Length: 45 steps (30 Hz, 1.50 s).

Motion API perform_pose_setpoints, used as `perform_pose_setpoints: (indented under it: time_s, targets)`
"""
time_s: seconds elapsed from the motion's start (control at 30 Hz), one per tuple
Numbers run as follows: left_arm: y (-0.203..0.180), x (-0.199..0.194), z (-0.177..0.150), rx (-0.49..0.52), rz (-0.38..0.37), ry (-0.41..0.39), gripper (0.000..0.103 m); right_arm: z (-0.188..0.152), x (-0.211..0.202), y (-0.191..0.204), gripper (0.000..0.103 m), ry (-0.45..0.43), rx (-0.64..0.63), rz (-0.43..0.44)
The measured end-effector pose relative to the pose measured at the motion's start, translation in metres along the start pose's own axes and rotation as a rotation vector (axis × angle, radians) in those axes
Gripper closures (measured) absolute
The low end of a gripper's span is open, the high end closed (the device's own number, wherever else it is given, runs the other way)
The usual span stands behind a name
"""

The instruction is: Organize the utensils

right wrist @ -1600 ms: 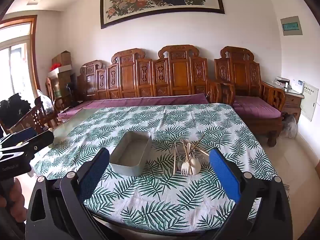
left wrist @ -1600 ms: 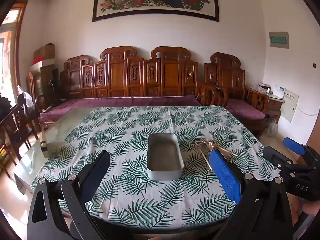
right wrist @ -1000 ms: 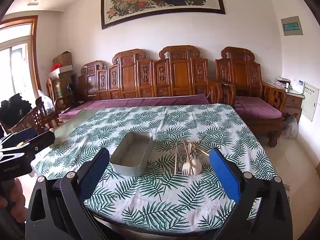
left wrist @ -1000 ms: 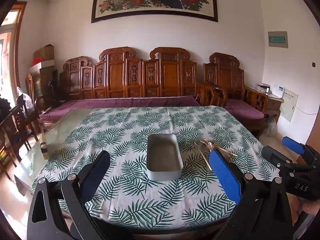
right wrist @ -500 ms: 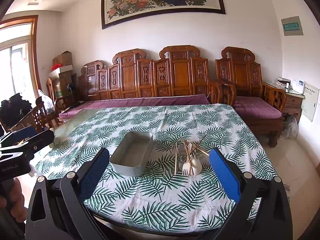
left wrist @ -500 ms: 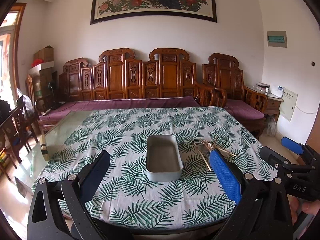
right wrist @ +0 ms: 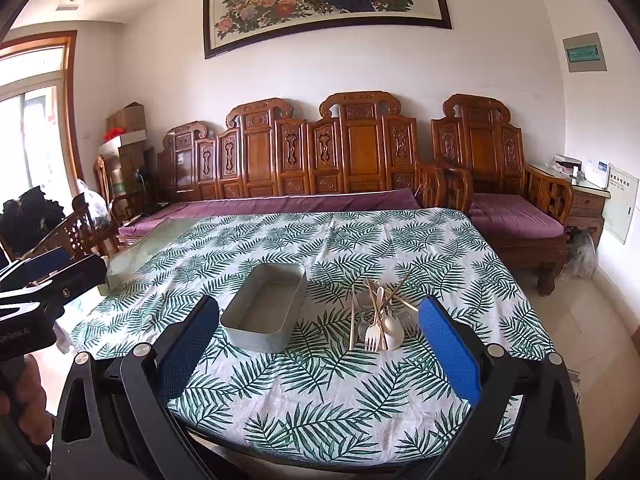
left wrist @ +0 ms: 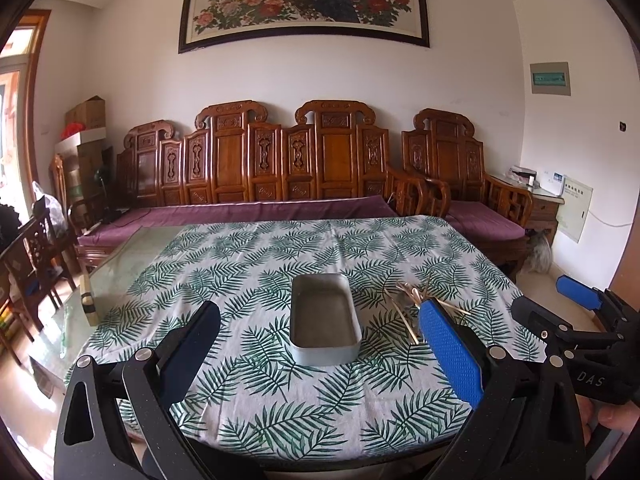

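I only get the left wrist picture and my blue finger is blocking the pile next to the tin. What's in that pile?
Observer: The right wrist view shows the pile whole: a pale fork, a pale spoon and thin wooden sticks that look like chopsticks, all crossed over each other.
Operator: Is any of it inside the tin?
Observer: No. From that side the tin looks bare inside, and the pile lies apart from it on the leafy tablecloth.
Operator: Is the other gripper grabbing something?
Observer: No. The right gripper is wide open, with nothing between its blue pads, short of the pile.
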<state>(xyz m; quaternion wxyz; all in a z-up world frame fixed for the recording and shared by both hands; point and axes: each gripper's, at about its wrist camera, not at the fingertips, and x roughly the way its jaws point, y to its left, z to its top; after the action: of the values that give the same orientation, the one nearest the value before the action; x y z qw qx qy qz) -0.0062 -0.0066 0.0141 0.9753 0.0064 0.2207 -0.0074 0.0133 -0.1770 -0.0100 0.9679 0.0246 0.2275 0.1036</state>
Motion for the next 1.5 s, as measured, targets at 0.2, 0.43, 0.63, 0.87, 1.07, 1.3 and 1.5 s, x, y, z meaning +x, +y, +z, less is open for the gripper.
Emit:
perform_pose_setpoints:
  time_s: [0.2,0.43,0.63,0.87,1.07,1.3,1.5]
  targets:
    - [0.0,-0.001,-0.001,0.0,-0.003,-0.003,0.006,0.003,0.0,0.003,0.003,-0.002,0.001,0.0]
    - [-0.002,-0.001,-0.002,0.002,-0.004,0.0,0.006,0.003,-0.003,0.004,0.003,-0.002,0.001,0.003]
    - [-0.002,-0.001,-0.003,0.002,-0.005,0.0,0.006,0.003,-0.003,0.004,0.003,-0.004,0.001,0.004]
    - [-0.003,-0.001,-0.004,0.003,-0.006,0.002,0.006,0.003,-0.003,0.003,0.003,-0.004,0.001,0.005]
    - [-0.003,-0.001,-0.004,0.002,-0.005,0.002,0.006,0.003,-0.003,0.003,0.003,-0.004,0.001,0.006]
    - [-0.004,0.002,-0.007,0.003,-0.011,0.011,0.006,0.004,-0.003,0.005,0.003,0.0,0.003,0.006]
    - [-0.001,0.015,-0.01,-0.002,-0.009,0.043,0.006,0.0,0.008,-0.001,0.003,0.015,0.005,0.008]
